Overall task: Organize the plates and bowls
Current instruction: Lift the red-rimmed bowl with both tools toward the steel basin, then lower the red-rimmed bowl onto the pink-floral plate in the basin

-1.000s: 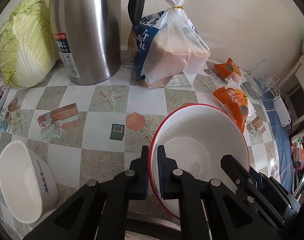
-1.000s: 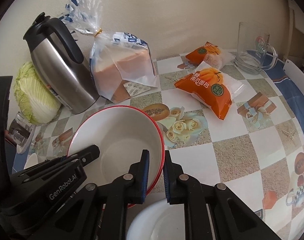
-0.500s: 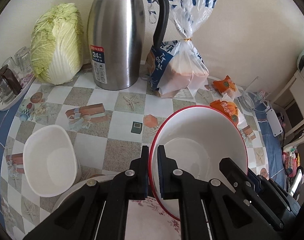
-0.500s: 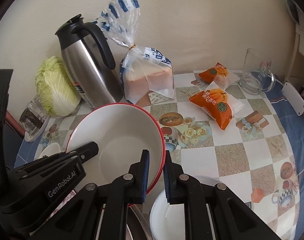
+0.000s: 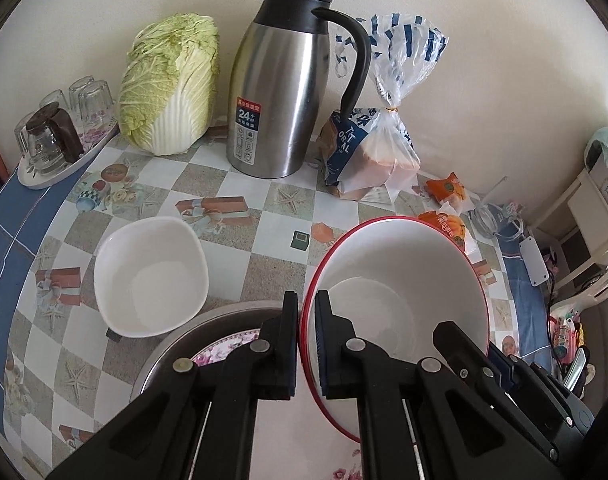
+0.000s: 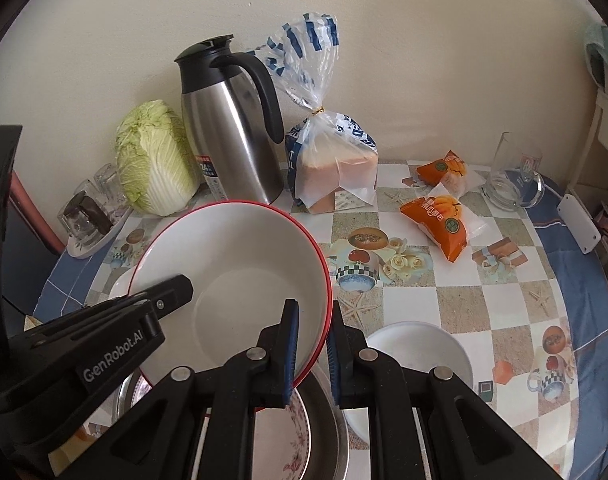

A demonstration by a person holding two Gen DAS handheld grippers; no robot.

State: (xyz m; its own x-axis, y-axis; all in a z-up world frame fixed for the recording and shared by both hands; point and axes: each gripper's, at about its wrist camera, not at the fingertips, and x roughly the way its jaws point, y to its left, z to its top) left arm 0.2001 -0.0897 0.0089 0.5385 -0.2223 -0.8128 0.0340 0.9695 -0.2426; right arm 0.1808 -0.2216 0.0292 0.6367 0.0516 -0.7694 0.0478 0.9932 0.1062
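**Red-rimmed bowl gripped from both sides above the desk**

The left gripper (image 5: 307,344) had its jaws closed narrow on the rim of the red-rimmed bowl (image 5: 400,280), pinching it at the bowl's 9 o'clock edge. The right gripper (image 6: 314,354) clamped the opposite rim, at about 4 o'clock on the red-rimmed bowl (image 6: 231,272) in its own view, jaws likewise narrow with the wall between the blue pads. The bowl hung tilted, clear of the checked desk (image 5: 239,264).

Under the bowl sat a metal basin (image 6: 324,420) with a floral plate (image 6: 291,432) inside. A white square bowl (image 5: 149,278) stood at the basin's 10 o'clock in the left view; a round white bowl (image 6: 418,350) stood at its 2 o'clock in the right view.

Toward 12 o'clock, by the wall, stood a steel thermos jug (image 5: 281,96), a napa cabbage (image 5: 169,84) and a bagged bread loaf (image 5: 374,156).
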